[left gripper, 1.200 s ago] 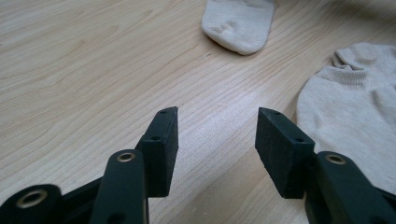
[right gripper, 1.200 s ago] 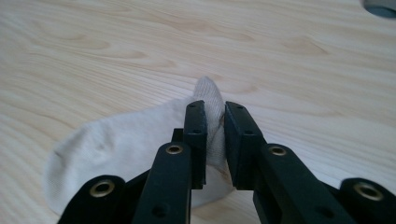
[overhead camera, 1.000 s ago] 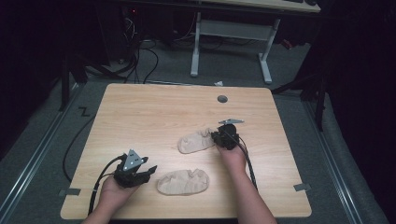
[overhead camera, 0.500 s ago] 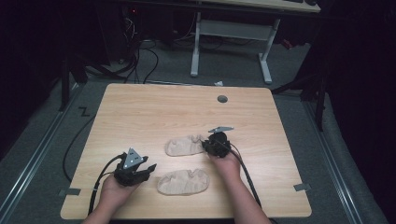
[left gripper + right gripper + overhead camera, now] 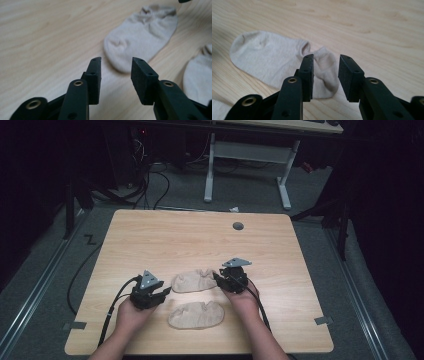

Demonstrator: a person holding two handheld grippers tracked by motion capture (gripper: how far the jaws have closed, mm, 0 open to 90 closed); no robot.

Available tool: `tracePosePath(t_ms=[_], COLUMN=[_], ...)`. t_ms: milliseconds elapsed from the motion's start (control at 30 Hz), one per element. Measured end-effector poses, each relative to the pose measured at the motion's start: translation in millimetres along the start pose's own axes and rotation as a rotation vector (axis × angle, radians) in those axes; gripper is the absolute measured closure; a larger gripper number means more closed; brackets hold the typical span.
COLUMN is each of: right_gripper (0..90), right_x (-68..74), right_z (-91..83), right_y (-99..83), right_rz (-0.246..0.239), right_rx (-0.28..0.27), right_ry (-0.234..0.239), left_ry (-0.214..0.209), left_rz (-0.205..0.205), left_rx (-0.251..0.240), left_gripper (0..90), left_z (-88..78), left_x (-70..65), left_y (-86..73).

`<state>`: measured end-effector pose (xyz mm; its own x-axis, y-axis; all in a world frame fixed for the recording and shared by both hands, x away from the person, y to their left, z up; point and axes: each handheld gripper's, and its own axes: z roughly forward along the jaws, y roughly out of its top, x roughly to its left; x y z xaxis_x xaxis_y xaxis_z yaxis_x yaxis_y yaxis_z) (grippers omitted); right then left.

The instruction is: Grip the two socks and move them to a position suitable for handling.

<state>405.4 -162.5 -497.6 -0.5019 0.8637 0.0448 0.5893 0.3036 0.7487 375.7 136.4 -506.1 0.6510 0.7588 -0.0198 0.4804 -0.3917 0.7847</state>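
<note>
Left gripper (image 5: 116,75) spread, facing far sock (image 5: 142,37). Right gripper (image 5: 325,75) spread around far sock's heel. Near sock (image 5: 196,314) apart.

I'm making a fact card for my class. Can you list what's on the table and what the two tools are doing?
surface: wooden table
far sock: beige sock, lying flat between the tools
near sock: second beige sock, lying flat by the table's near edge
left tool: left tool open, empty, aimed at far sock's toe
right tool: right tool open, heel end of far sock between its jaws
</note>
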Motion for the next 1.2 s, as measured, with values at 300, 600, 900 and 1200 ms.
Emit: tracePosePath(t_ms=[300,600,900,1200], right_gripper=[90.0,89.9,80.7,67.1], right_x=[-9.1,0.1,19.7,16.2], right_z=[23.8,15.6,-7.0,-8.3], right_y=[0.3,-17.8,-30.2,-32.2], right_rz=[-0.004,-0.062,-0.088,-0.038], right_rx=[0.084,0.107,0.065,0.042], right_ry=[0.001,0.031,0.067,0.053], left_ry=[0.017,0.014,-0.013,0.048], left_rz=[0.031,0.055,-0.011,-0.029], left_rx=[0.102,0.128,0.048,0.076], left_gripper=[87.7,87.2,74.8,60.4], left_z=[45.4,35.2,5.9,13.8], left_x=[-9.1,-10.5,-7.6,-4.0], left_y=[17.3,4.3,-11.5,-14.0])
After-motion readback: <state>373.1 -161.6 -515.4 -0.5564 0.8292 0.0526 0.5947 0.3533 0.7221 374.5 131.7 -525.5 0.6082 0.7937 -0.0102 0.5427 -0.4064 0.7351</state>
